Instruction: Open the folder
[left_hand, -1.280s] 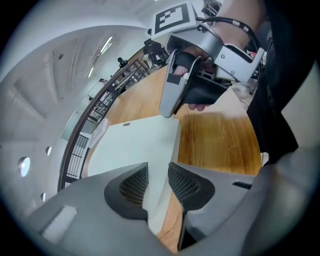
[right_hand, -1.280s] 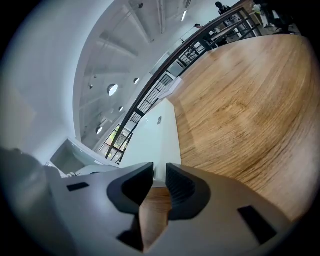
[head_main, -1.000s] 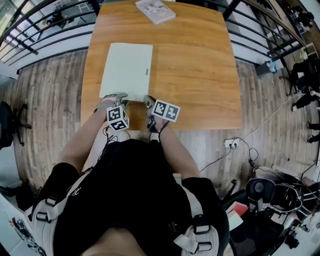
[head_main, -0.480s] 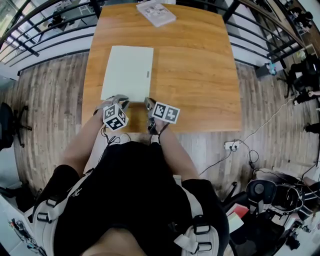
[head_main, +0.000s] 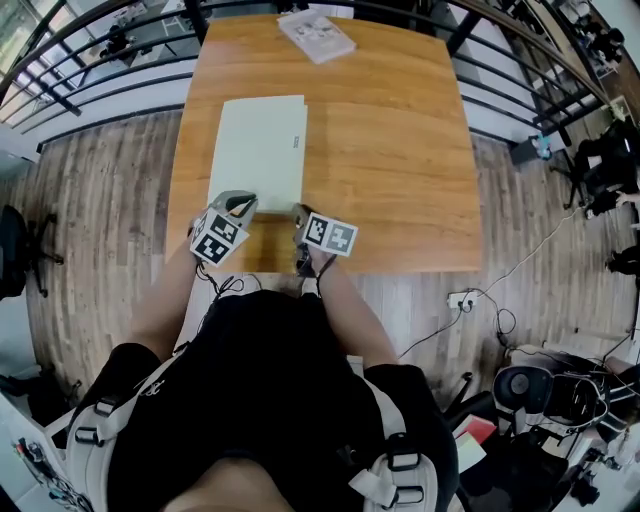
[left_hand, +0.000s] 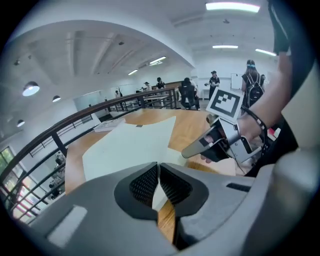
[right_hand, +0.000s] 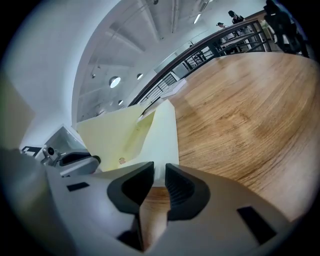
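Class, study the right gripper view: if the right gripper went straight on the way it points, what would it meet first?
Probably the folder, whose near edge lies just beyond the tips of the right gripper. The gripper tilts downward, so the wooden table might come first.

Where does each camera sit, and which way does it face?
Head view: on the person's head, steeply down at table, folder, left gripper, right gripper, forearms, torso.
Left gripper view: along its jaws, closing on the folder's cover; right hand shows.
Right gripper view: along its jaws, over the folder; no body.
All share the folder.
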